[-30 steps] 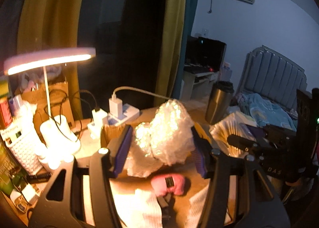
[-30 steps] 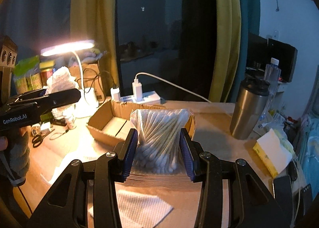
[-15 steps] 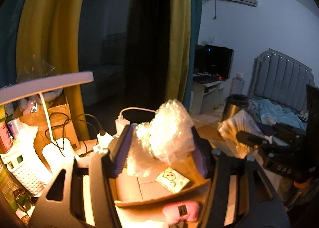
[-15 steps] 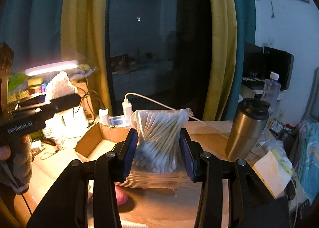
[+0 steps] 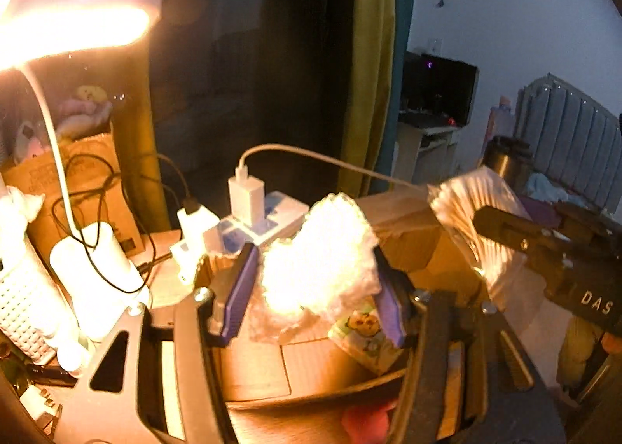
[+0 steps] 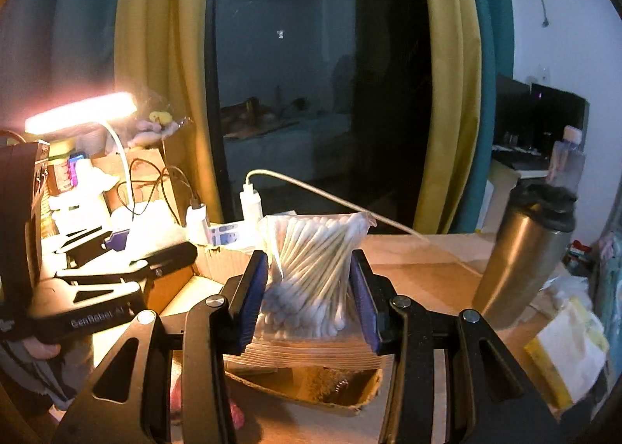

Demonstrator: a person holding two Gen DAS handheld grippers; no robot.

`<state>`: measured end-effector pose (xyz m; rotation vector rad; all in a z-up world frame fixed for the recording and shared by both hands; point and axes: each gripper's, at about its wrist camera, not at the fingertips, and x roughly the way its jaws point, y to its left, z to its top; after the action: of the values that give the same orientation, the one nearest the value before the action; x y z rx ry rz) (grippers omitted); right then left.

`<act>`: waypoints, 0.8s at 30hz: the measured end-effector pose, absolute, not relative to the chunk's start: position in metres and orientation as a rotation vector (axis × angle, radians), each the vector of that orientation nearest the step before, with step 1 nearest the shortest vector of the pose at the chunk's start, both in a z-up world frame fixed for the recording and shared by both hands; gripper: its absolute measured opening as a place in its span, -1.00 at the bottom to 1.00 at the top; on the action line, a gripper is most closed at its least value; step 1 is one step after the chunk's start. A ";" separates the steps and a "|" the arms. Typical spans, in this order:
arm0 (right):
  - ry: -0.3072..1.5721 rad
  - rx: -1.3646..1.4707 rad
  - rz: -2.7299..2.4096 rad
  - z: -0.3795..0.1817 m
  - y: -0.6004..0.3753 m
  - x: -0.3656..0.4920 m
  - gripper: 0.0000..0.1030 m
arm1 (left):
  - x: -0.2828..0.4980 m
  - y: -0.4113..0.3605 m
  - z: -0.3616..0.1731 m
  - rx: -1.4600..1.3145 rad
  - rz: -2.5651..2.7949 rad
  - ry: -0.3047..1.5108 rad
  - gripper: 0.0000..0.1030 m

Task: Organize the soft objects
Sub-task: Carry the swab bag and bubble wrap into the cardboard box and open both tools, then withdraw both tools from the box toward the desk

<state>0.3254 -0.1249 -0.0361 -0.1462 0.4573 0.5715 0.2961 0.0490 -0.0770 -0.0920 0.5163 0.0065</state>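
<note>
- Crumpled plastic wrap [image 5: 318, 257], glare-washed: we clamp it in our left gripper [image 5: 317, 284] above the cardboard box [image 5: 272, 366].
- Cotton-swab bag [image 6: 311, 280]: pinched by our right gripper [image 6: 309, 296]; its bottom hides the box interior.

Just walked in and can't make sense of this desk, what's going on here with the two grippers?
A person is tidying soft items into an open cardboard box on a desk, with a handheld gripper in each hand. The left gripper has its jaws closed on a crumpled wad of clear plastic wrap, held over the box. The right gripper grips a zip bag of cotton swabs, also above the box. Neither item has been released. A small printed packet already lies inside.
</note>
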 end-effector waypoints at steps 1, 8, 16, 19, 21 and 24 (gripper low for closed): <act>0.465 -0.143 0.576 -0.040 -0.124 0.328 -0.12 | 0.297 0.048 -0.079 -0.090 0.009 0.523 0.12; 0.530 -0.107 0.593 -0.063 -0.118 0.350 -0.05 | 0.308 0.050 -0.103 -0.087 0.014 0.591 0.43; 0.561 -0.079 0.599 -0.073 -0.121 0.357 0.21 | 0.307 0.053 -0.105 -0.106 0.019 0.601 0.52; 0.558 -0.075 0.594 -0.072 -0.123 0.356 0.21 | 0.304 0.051 -0.098 -0.100 0.010 0.590 0.52; 0.554 -0.073 0.589 -0.070 -0.124 0.355 0.21 | 0.300 0.049 -0.092 -0.098 0.004 0.574 0.52; 0.538 -0.076 0.583 -0.065 -0.126 0.350 0.21 | 0.295 0.049 -0.082 -0.100 -0.003 0.554 0.52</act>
<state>0.3499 -0.1257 -0.0646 -0.0761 0.5381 0.5828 0.2954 0.0495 -0.0825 -0.0999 0.5536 -0.0031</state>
